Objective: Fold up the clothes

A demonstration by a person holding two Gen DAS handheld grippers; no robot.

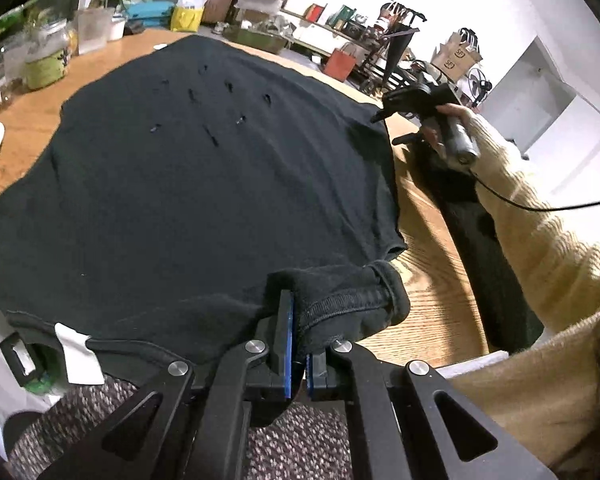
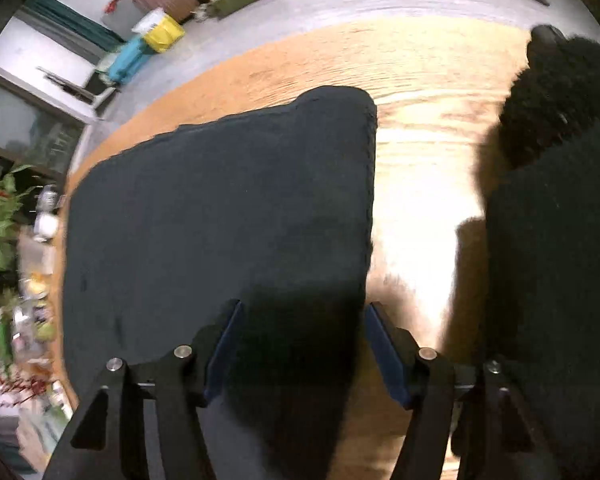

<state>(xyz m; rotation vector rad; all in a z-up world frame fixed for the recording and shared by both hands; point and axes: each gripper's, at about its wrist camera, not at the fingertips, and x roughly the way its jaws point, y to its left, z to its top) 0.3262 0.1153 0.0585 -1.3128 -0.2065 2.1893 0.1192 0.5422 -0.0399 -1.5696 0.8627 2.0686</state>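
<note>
Between the closed left tongs [image 1: 298,344], a black shirt [image 1: 204,184] sleeve hem; right tongs [image 2: 302,344] wide above it.

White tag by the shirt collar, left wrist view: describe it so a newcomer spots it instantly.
Start at the wooden table, covered mostly by a spread black T-shirt. Follow the shirt to its near edge, left of the left claw, which is shut on a bunched sleeve. The white tag sits at the neckline, the only white patch on the black cloth.

Shirt [image 1: 188,184] spread on table [image 1: 432,264]; 2nd garment [image 2: 560,240] to its right, apart.
</note>
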